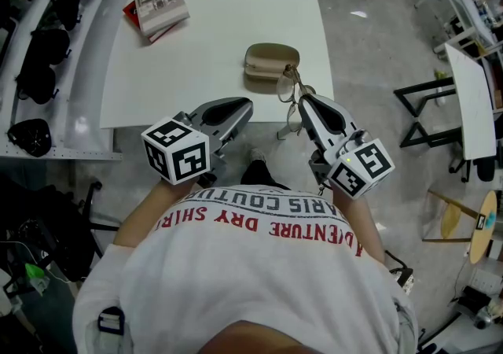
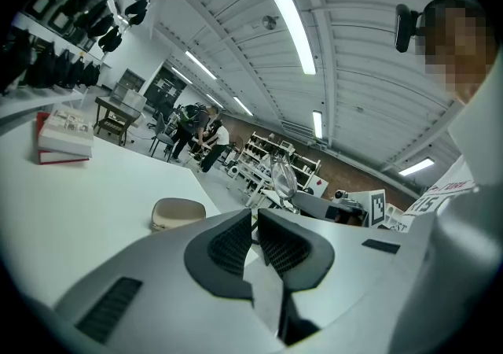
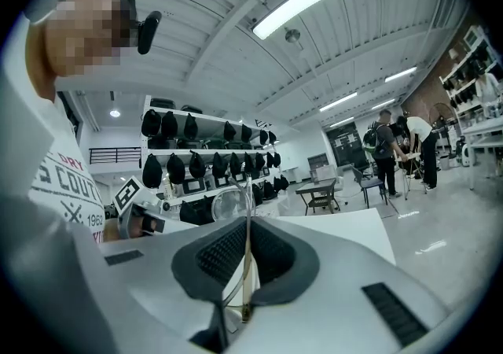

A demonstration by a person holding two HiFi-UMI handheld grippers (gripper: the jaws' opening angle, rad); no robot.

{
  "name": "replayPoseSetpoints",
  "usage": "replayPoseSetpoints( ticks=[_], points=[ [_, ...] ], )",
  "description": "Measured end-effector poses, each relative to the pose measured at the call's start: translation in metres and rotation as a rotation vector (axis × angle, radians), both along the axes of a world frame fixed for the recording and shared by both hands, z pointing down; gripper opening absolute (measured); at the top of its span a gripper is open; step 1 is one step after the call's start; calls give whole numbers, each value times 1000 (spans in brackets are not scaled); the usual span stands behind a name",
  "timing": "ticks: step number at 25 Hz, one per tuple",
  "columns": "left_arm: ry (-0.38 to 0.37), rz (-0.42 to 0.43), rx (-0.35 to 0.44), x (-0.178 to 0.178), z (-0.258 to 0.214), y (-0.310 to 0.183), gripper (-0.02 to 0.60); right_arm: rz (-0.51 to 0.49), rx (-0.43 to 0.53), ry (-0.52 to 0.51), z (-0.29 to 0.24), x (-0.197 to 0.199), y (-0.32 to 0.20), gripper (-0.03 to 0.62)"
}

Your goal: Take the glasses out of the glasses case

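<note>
Glasses (image 1: 288, 90) out of case (image 1: 271, 61); main step judged done; right gripper (image 1: 303, 101) clamped on one thin side arm, lenses hanging past jaw tips, just near side of case, over near edge of table (image 1: 204, 46); glasses clear of case, whether touching table cannot tell; case sits mid-table toward far right, lid looks down; left gripper (image 1: 244, 105) jaws together, nothing between, left of glasses, near table edge; book (image 1: 161, 5) far left, untouched; left to do: probably only set glasses down.
</note>
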State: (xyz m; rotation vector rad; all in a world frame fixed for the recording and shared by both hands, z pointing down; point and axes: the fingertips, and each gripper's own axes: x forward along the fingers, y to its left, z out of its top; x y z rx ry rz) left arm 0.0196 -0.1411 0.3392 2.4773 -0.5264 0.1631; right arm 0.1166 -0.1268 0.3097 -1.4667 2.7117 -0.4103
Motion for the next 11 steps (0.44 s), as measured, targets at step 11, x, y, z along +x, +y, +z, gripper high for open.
replayPoseSetpoints(
  ticks=[11],
  points=[
    [-2,-11,-13,-2,7,-8,48,-8,-9,4,6,-1,-10,32]
  ],
)
